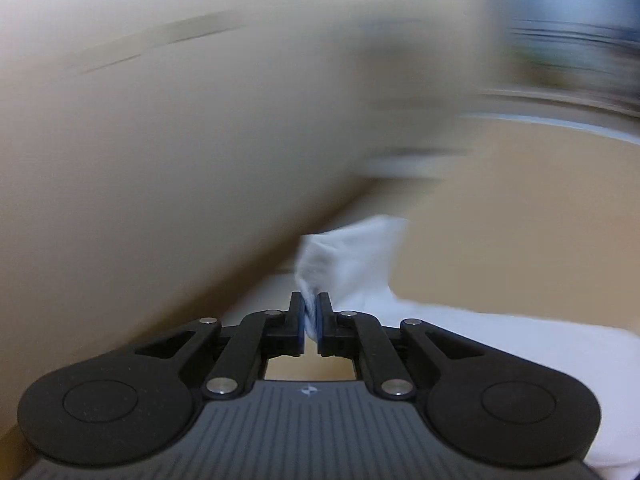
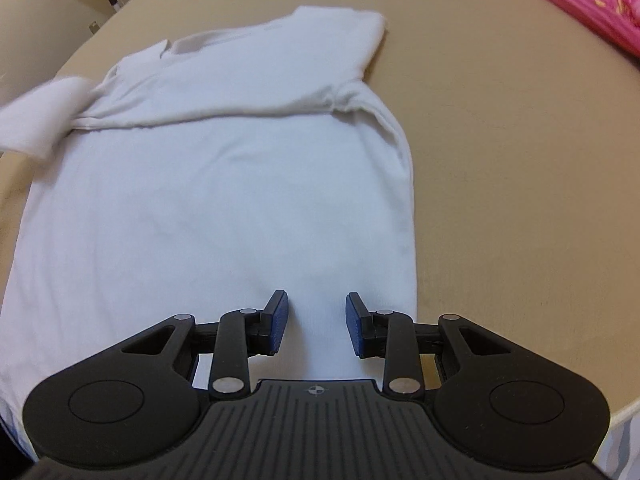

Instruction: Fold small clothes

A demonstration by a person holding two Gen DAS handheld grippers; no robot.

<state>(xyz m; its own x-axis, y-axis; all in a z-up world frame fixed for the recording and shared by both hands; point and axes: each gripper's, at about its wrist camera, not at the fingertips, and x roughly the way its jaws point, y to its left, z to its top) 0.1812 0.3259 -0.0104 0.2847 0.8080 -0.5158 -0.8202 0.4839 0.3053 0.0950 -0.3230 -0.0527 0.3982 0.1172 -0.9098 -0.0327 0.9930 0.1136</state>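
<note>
**A:** Start with the biggest thing. What carries the work?

**B:** A round tan desk with a smooth, matte top. Spread across it lies a white T-shirt, soft knit, mostly flat, with a crease running across the chest. The far sleeve is already turned in over the body, and the collar faces away from the right wrist camera.

**A:** And the other sleeve?

**B:** That sleeve is lifted at the shirt's left edge, blurred. In the left wrist view, the left hand-held gripper is pinched tight on a bunched fold of that white cloth, its blue pads pressed against it. The rest of that view is smeared, so the background there is unclear.

**A:** The right one?

**B:** The right hand-held gripper hovers over the lower part of the shirt, near its right edge, jaws partly apart with nothing clamped between them; cloth shows below the gap only.

**A:** So which step is this?

**B:** Likely the sleeve fold: the left side being brought inward. Next, the sleeve probably needs laying flat across the chest, while the right side takes hold of the hem.
</note>
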